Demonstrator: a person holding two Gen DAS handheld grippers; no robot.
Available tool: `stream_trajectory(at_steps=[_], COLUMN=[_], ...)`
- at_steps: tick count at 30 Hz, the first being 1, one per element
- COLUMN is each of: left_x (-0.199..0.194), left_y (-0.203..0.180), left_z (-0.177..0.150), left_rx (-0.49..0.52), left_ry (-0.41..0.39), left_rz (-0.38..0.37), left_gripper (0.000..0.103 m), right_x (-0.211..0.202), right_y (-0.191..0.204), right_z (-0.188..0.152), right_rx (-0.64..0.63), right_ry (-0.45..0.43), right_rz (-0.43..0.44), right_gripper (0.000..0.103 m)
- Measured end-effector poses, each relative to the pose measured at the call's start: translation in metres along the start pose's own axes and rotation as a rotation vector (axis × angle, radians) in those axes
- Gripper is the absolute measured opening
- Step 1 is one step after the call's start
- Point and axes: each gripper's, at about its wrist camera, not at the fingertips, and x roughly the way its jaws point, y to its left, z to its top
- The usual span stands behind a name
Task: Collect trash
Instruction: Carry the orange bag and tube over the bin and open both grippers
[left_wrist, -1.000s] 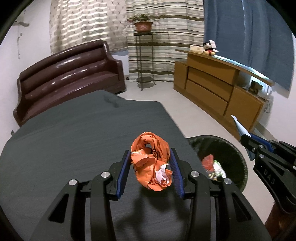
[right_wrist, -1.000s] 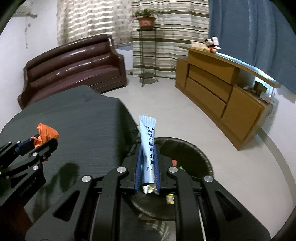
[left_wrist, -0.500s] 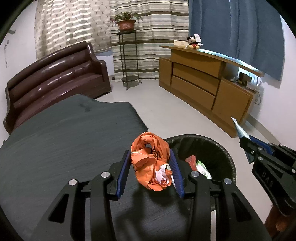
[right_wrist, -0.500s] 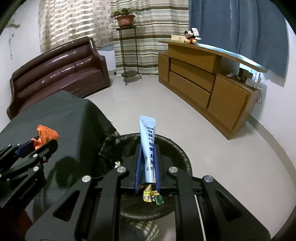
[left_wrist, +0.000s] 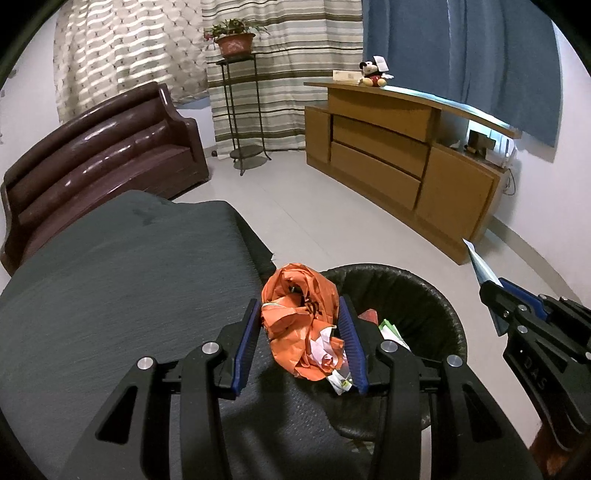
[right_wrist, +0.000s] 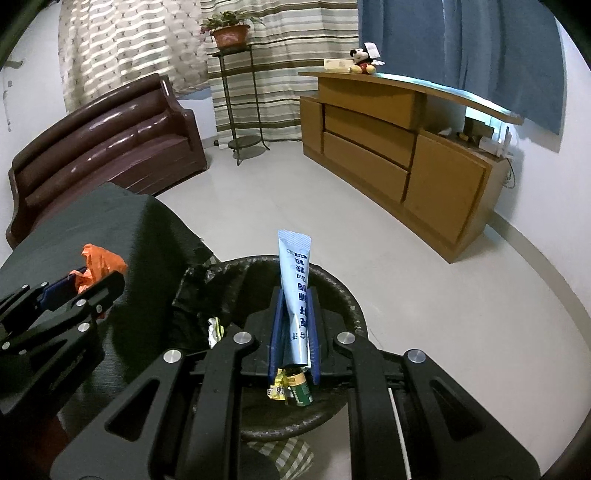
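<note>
Your left fingers clamp the crumpled orange wrapper, your right fingers pinch the blue tube, both carried toward the black bin for dropping.

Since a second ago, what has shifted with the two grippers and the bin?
Both grippers have carried their loads off the dark table toward the trash bin. The right gripper with its pale blue tube is now over the bin's mouth; the left gripper with the orange wrapper has reached its rim. Nothing was released: both jaws grip as before.
</note>
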Motion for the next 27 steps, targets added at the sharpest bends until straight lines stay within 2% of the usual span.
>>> stream_trajectory(at_steps=[19, 21, 24, 25, 27], left_x=[0.018, 0.019, 0.018, 0.018, 0.019], left_y=[-0.021, -0.022, -0.021, -0.021, -0.021], left_z=[0.007, 0.007, 0.009, 0.009, 0.009], left_rx=[0.014, 0.010, 0.002, 0.000, -0.005], left_ry=[0.025, 0.028, 0.018, 0.017, 0.019], left_rz=[0.007, 0.007, 0.015, 0.019, 0.018], left_gripper=[0.044, 0.051, 0.061, 0.063, 0.066], right_x=[0.014, 0.015, 0.017, 0.018, 0.019], right_y=[-0.007, -0.008, -0.007, -0.007, -0.007], right_z=[0.003, 0.003, 0.004, 0.004, 0.005], right_rx=[0.021, 0.023, 0.024, 0.025, 0.028], right_ry=[0.020, 0.021, 0.025, 0.024, 0.025], right_rz=[0.008, 0.011, 0.011, 0.009, 0.010], right_gripper=[0.014, 0.015, 0.021, 0.026, 0.026])
